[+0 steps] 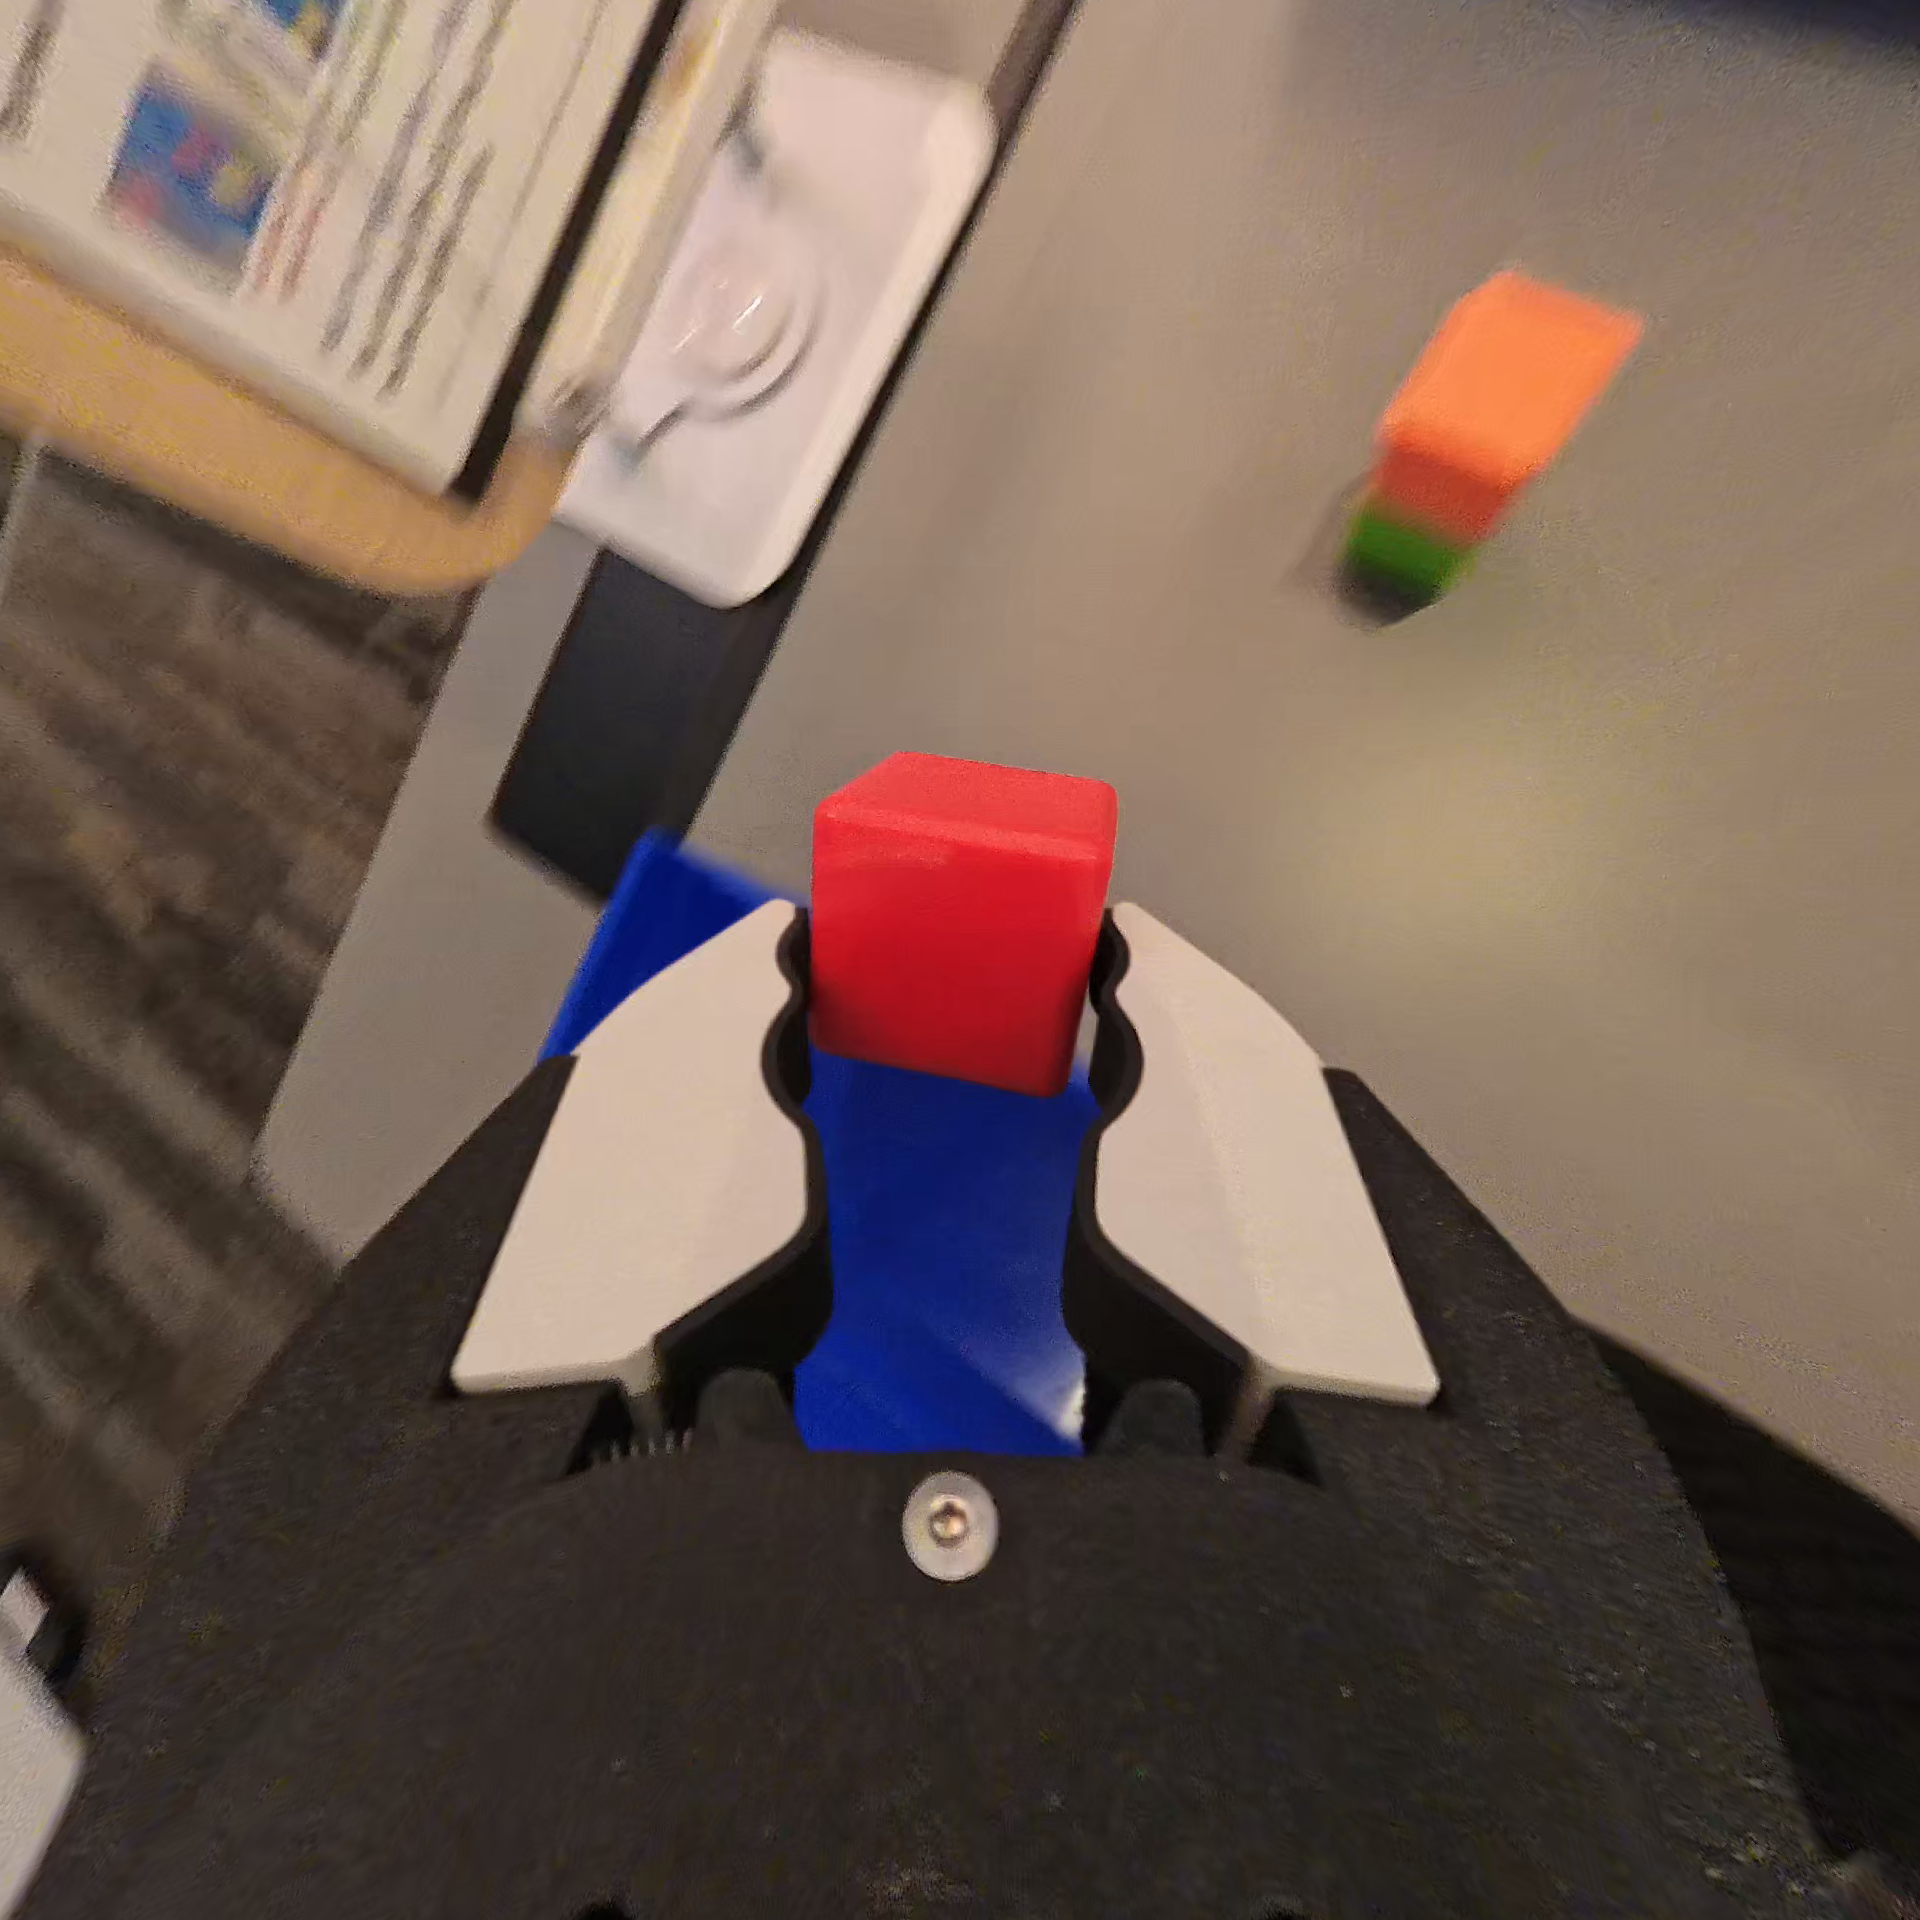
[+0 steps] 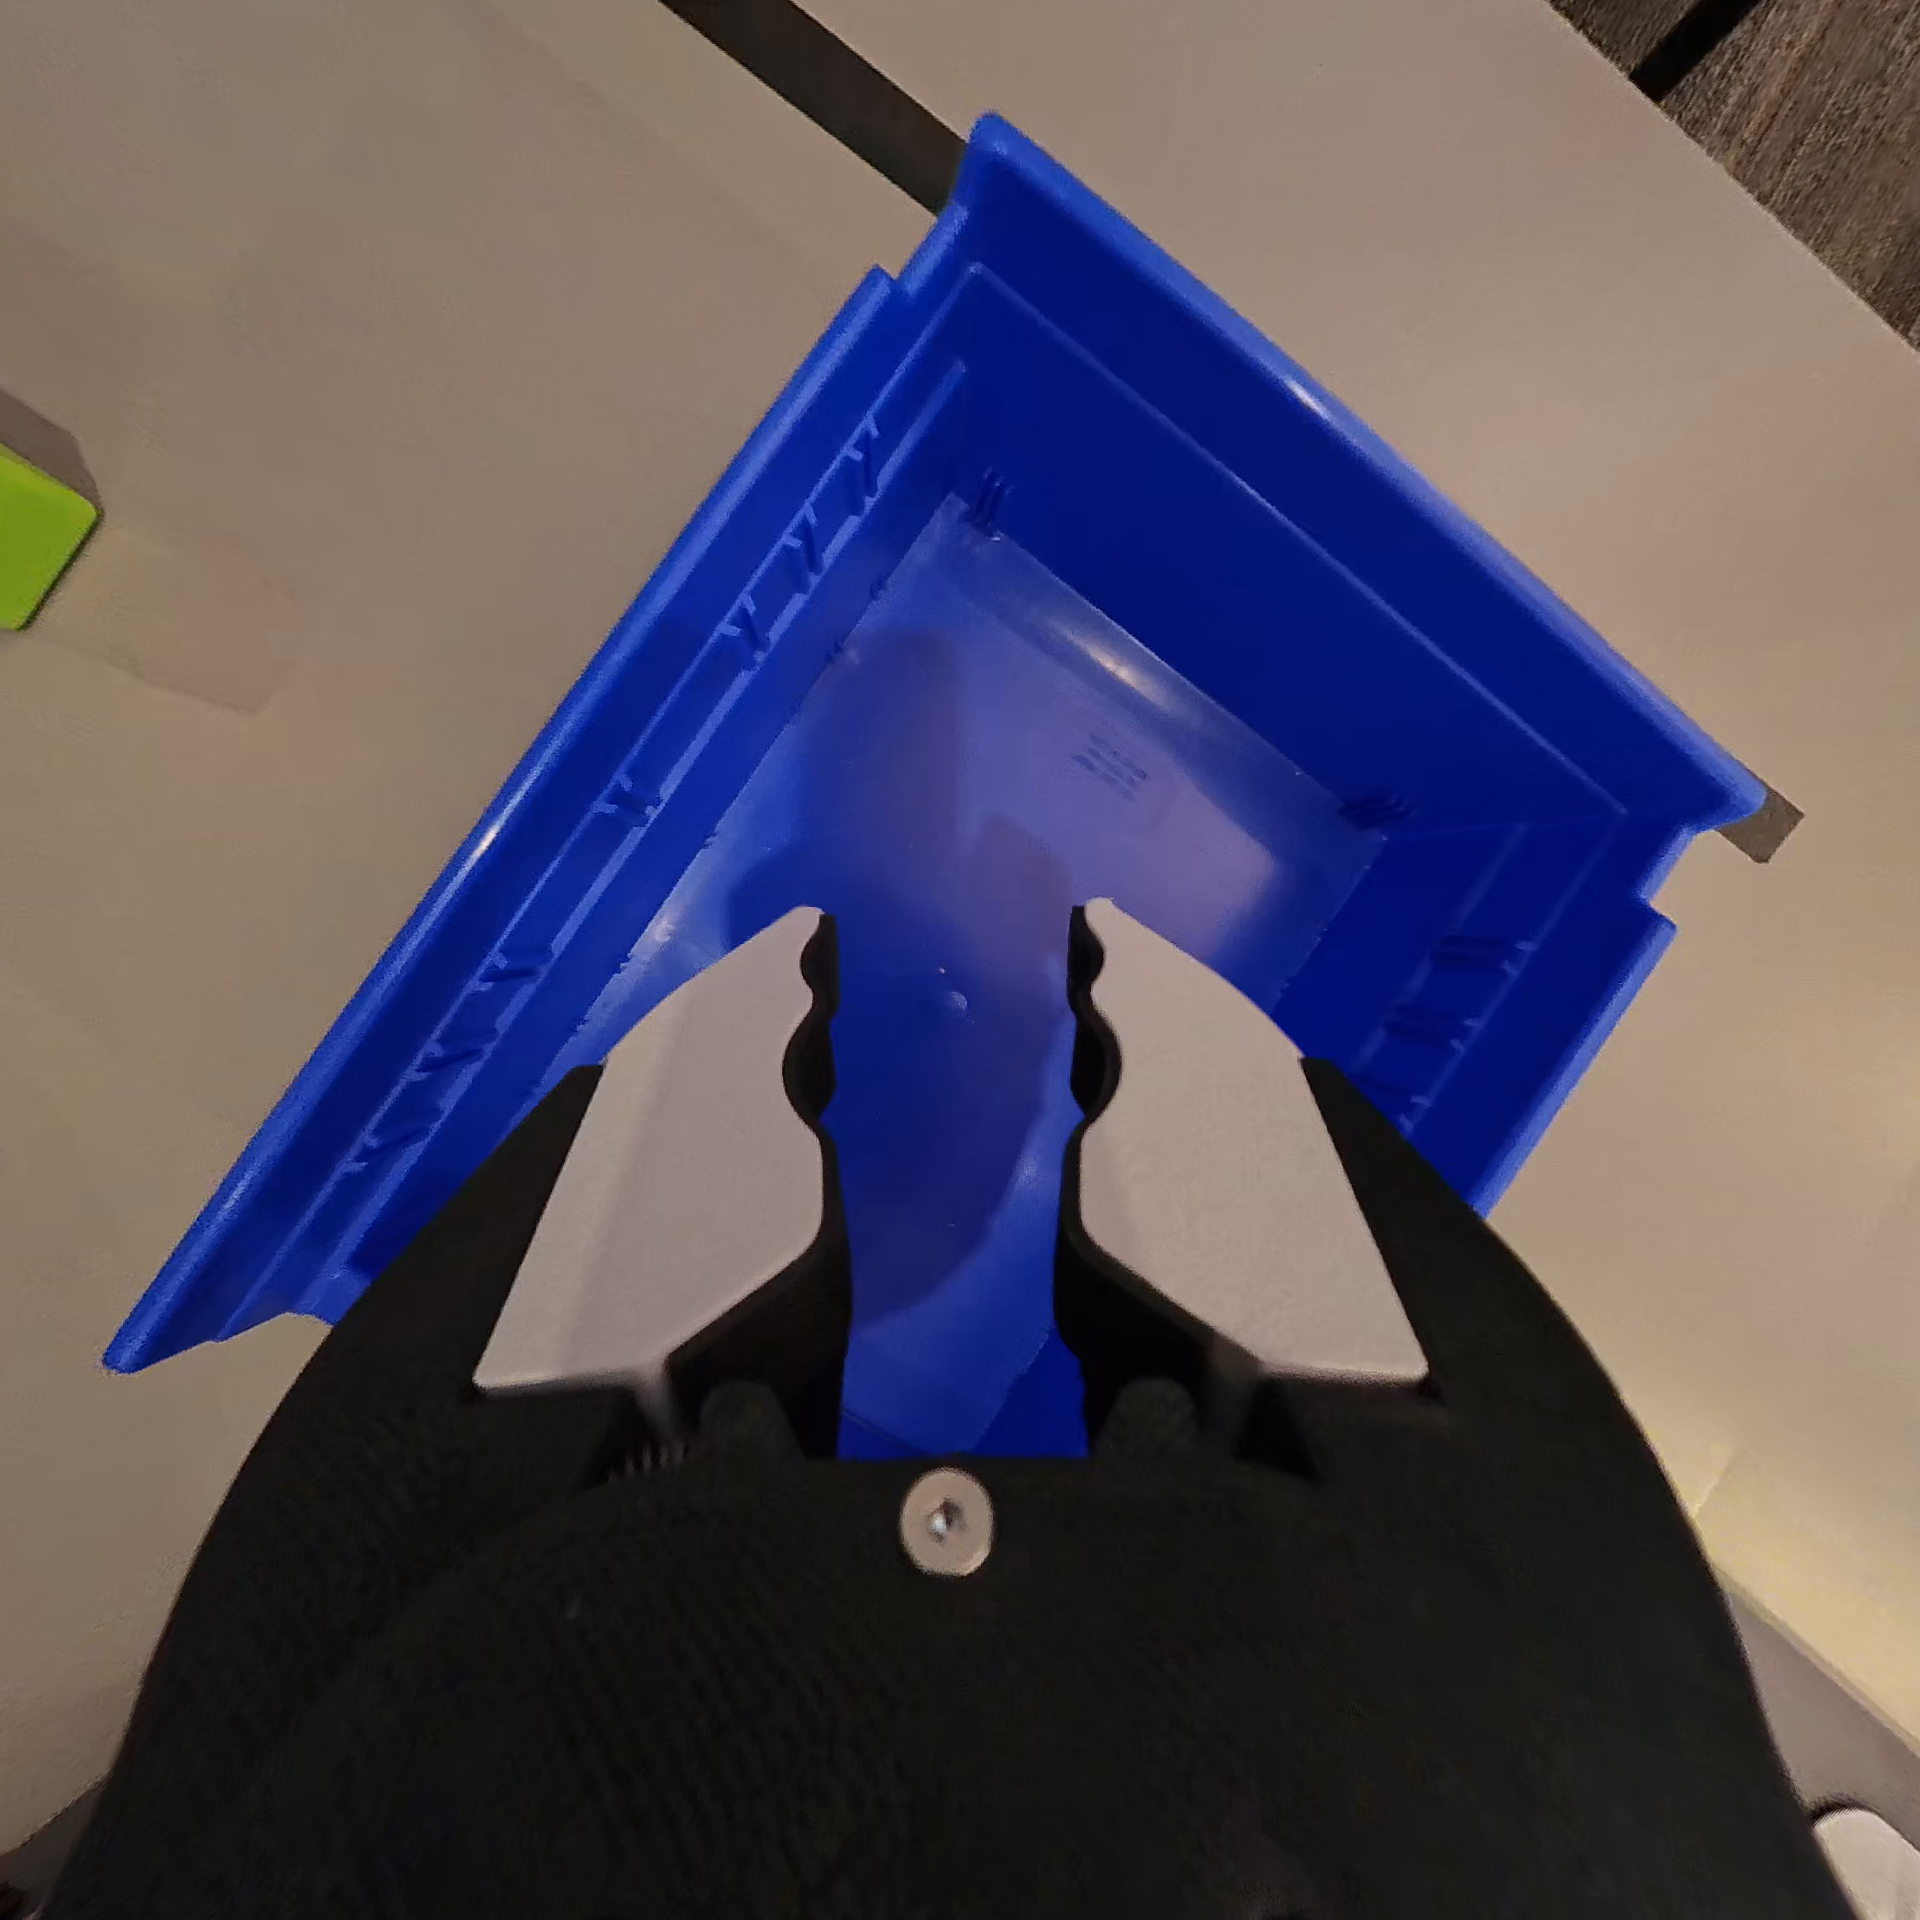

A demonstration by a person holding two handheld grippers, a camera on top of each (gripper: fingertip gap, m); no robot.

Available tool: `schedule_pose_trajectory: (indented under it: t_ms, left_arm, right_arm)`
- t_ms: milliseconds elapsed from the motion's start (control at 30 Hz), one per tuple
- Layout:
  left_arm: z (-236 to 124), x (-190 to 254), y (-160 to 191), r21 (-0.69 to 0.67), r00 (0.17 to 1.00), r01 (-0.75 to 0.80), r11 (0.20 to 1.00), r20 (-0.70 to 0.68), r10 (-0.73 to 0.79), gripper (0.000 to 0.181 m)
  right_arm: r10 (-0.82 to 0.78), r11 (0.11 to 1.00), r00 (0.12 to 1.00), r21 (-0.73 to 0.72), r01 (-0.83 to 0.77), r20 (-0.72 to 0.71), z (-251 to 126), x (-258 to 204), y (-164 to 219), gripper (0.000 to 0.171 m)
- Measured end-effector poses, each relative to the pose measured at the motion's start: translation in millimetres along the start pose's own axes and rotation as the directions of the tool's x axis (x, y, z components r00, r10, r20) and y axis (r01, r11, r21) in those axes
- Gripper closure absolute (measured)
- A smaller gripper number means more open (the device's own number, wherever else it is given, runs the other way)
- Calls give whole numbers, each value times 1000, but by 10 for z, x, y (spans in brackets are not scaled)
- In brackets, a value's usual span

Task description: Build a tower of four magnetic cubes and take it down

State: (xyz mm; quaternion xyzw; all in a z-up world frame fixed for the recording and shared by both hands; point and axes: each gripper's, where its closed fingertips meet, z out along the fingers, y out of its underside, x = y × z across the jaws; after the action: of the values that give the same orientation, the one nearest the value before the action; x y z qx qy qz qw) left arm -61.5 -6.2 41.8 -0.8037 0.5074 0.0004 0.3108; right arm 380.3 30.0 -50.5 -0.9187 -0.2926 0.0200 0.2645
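left wrist view shows the red cube (image 1: pixel 961 925) pinched between the two tips of the left gripper (image 1: pixel 951 966); its jaws are closed on the cube's two sides, and the cube sits at the very front of the fingers (image 1: pixel 665 1153), a little tilted. under the cube and between the fingers i see the blue bin (image 1: pixel 935 1247), so the cube is held above it. farther away, to the upper right, the orange cube (image 1: pixel 1496 384) stands on the green cube (image 1: pixel 1403 561), the two touching as a small stack on the grey table (image 1: pixel 1351 935). this stack is well apart from the held cube, and it looks blurred. at the upper left there is a white tray-like object (image 1: pixel 831 343) with something clear on it, too blurred to name, a light wooden edge (image 1: pixel 239 447) and carpet floor (image 1: pixel 156 831) beside the table.

right wrist view looks down into the same blue bin (image 2: pixel 1299 499), which lies on the grey table (image 2: pixel 416 312) near a dark seam (image 2: pixel 852 94) of the table. the right gripper (image 2: pixel 948 914) is over the bin floor, its jaws are parted with a clear gap and they hold nothing. inside the bin no cube is visible. at the left edge of this view a green cube (image 2: pixel 36 540) is partly visible on the table, apart from the bin.
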Motion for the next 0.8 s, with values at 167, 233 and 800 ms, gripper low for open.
schedule_pose_trajectory:
  t_ms: [167,233,800]
  left_arm:
    - [388,975,-674,41,967,-205,978,-145,209,130]
    - [651,1207,-787,20,941,-293,956,-169,292,130]
    - [1330,1388,-817,-101,857,-419,902,-372,357,131]
  right_arm:
    - [-35,999,999,13,35,24,-25,-82,-44,127]
    - [-41,999,999,11,40,35,-32,-98,-32,127]
    - [-21,1000,998,16,20,62,-88,-66,71,128]
